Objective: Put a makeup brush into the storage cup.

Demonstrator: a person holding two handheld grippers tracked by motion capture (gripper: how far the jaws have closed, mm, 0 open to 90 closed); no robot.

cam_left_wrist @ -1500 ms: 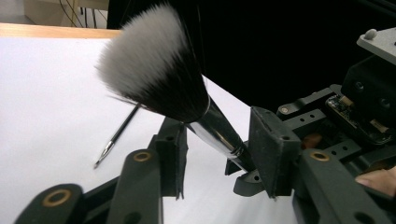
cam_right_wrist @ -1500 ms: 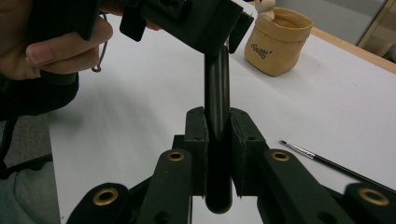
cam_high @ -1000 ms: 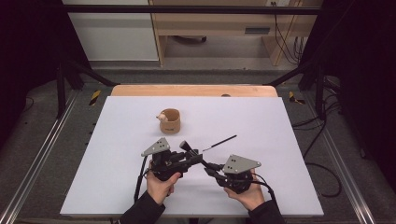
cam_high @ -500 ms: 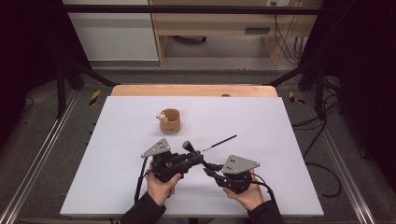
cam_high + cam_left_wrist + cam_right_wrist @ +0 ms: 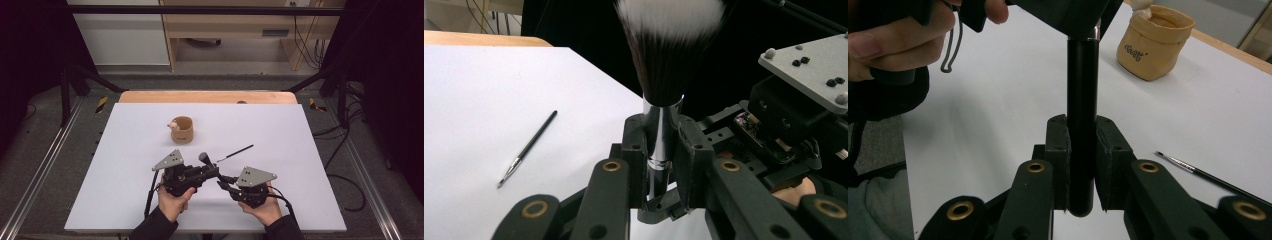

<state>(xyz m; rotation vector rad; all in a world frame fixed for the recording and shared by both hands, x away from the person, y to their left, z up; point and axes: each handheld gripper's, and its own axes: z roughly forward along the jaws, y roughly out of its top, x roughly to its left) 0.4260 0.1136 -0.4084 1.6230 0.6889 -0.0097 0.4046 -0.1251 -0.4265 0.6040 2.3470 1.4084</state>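
Gripping one makeup brush (image 5: 663,75) together, the left gripper (image 5: 662,145), its jaws just closing, clamps the ferrule while the right gripper (image 5: 1082,150) clamps the handle.

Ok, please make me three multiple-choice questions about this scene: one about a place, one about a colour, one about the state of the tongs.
1. Where does the thin brush lie?
A. On the white table, apart from the pouch
B. Inside the pouch
C. On the floor

2. What colour is the pouch?
A. Blue
B. Green
C. Tan

3. What do the left tongs grip?
A. Nothing
B. The big brush, at its silver collar
C. The thin brush

Answers:
1 A: the thin brush lies flat on the bare table, with a gap to the pouch.
2 C: the right gripper view shows the pouch's tan wall.
3 B: the left tongs have just been closing, and the silver collar sits between their pads.
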